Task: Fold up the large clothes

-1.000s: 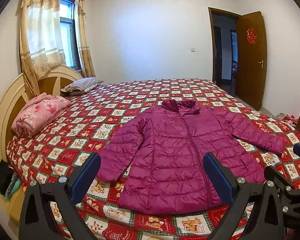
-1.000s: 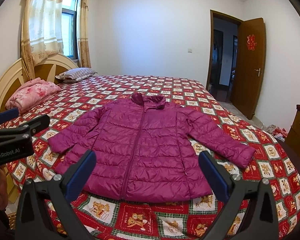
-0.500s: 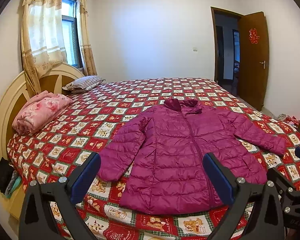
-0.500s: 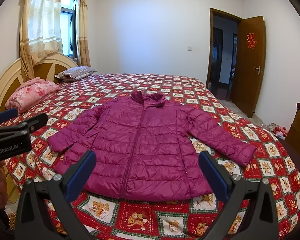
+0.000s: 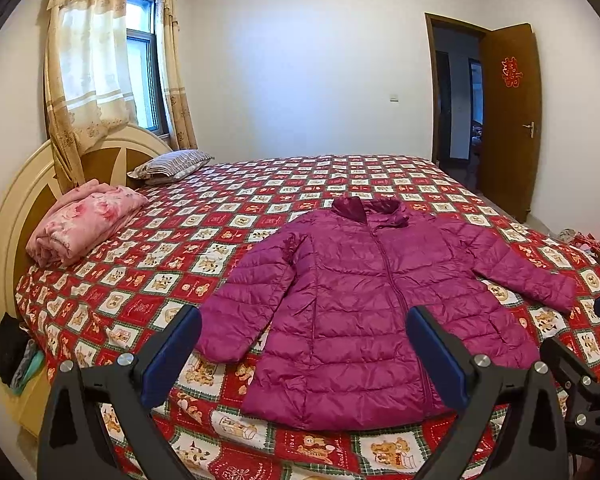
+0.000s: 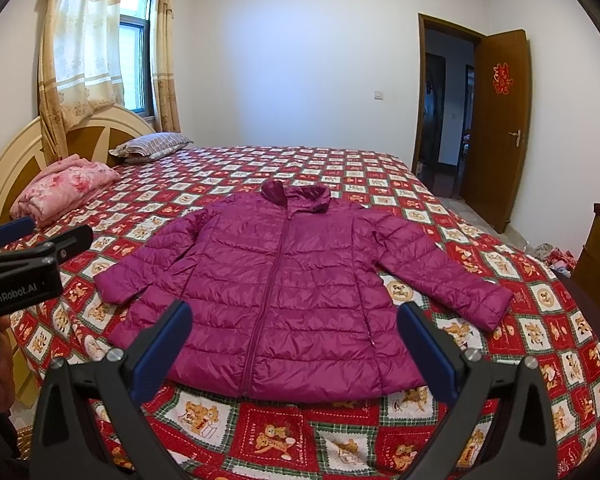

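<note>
- Jacket: a magenta quilted jacket [image 5: 364,304] lies flat, zipped and front-up on the red patterned bedspread [image 5: 148,280]. It fills the centre and lower centre of both wrist views, collar toward the far wall, hem toward me, both sleeves spread outward.
- Left gripper [image 5: 304,344]: I hold it released, its blue pads wide apart at the bottom of the left wrist frame. It grasps nothing and hovers short of the hem.
- Right gripper [image 6: 294,338]: likewise released and empty, framing the lower body of the jacket at the bottom of the right wrist frame.
- Step in hand: I judge this to be the approach before the first fold; no part of the jacket is folded yet.
- Next move: probably each gripper must go to a sleeve. The left cuff [image 5: 220,344] lies just beside my left pad; the right cuff [image 6: 492,304] lies at the centre right. Each sleeve should then be pinched and laid across the chest.
- Handling: the padded fabric looks slippery and springy, so I expect a firm pinch is needed.
- Surroundings: a pink folded blanket [image 5: 80,224] and a striped pillow [image 5: 172,164] sit at the upper left, well apart from the jacket.
</note>
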